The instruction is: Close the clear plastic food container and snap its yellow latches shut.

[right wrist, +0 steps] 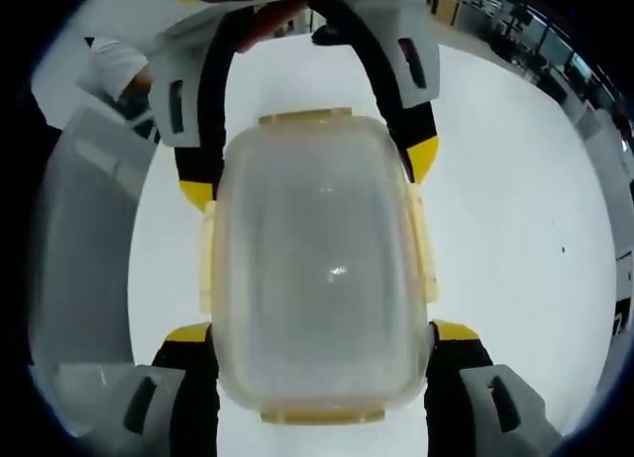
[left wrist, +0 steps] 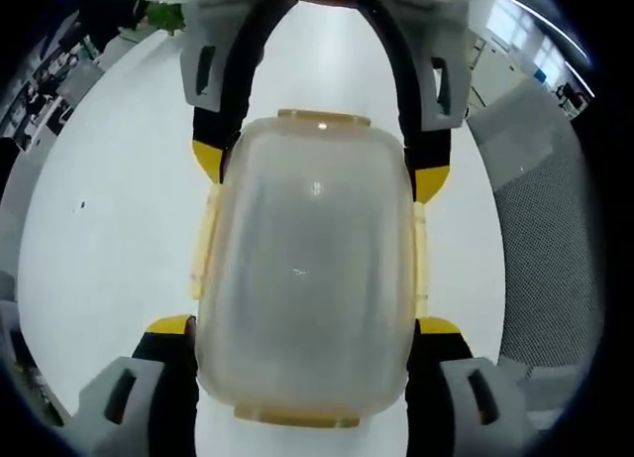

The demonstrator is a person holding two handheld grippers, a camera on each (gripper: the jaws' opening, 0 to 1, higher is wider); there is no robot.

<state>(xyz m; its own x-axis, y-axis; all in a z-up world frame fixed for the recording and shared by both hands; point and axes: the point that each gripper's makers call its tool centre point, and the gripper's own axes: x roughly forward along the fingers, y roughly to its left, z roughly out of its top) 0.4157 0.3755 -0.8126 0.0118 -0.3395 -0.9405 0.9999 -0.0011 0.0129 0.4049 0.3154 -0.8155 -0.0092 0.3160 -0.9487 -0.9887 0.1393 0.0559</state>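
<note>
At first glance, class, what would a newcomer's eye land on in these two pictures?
The clear plastic food container, lid on, sits mid-frame on a white table. Yellow latches run along its sides and ends. In the left gripper view, the left claw brackets the near end and the right claw the far end; whether they grip it is unclear.

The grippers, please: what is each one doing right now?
Left gripper: open, its jaws either side of the container.
Right gripper: open, likewise straddling it.
</note>
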